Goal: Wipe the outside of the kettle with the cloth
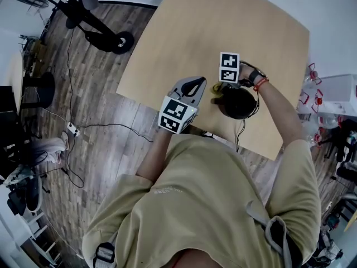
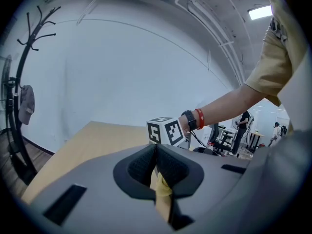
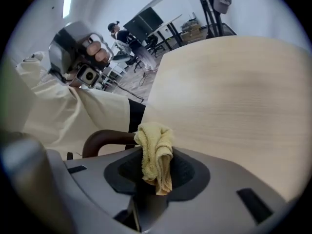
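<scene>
Kettle (image 1: 237,104), dark and round, stands on the desk (image 1: 223,27) near the edge closest to me. My right hand-held gripper (image 3: 156,170) is clenched on the bunched yellow cloth (image 3: 154,150), just beside the kettle's curved handle (image 3: 100,140), placed for rubbing. My left hand-held gripper (image 2: 156,165) pinches a yellow strip, seemingly the cloth's other end, probably to keep it taut.

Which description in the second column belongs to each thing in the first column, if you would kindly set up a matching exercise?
Things:
1. cloth
2. kettle
3. table
4. wristband

Descriptions:
A. pale wood
B. red, on the person's right wrist
C. yellow, between the right gripper's jaws
D. dark, near the table's near edge

Pairs: 1-C; 2-D; 3-A; 4-B
</scene>
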`<state>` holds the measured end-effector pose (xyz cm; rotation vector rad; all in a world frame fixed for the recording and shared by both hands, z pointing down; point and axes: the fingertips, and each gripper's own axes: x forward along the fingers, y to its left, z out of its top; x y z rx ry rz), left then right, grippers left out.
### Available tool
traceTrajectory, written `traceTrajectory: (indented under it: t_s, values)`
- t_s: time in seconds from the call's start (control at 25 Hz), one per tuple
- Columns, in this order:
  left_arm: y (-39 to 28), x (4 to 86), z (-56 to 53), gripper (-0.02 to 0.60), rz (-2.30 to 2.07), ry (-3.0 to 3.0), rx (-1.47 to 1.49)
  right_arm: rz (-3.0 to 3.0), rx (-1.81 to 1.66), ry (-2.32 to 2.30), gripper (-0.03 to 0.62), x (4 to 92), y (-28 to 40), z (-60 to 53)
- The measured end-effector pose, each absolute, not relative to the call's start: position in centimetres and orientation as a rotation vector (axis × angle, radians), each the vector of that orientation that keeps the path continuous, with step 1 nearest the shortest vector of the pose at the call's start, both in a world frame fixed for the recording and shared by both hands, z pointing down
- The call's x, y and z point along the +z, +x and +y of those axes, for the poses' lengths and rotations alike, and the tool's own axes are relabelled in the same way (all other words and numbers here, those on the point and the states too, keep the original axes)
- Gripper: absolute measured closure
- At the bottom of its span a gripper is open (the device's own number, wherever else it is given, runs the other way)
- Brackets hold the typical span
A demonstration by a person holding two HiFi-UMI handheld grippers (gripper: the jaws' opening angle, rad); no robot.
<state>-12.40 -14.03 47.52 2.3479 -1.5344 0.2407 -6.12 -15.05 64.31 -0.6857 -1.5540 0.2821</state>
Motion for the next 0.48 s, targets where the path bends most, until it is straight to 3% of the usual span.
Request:
traceTrajectory:
  t_s: [0.48]
  values:
    - [-7.9,47.2,-14.2,0.557,-1.431,2.438,0.287,-1.792,0.464,-0.369,0.461,64.8,-2.4,-20.7]
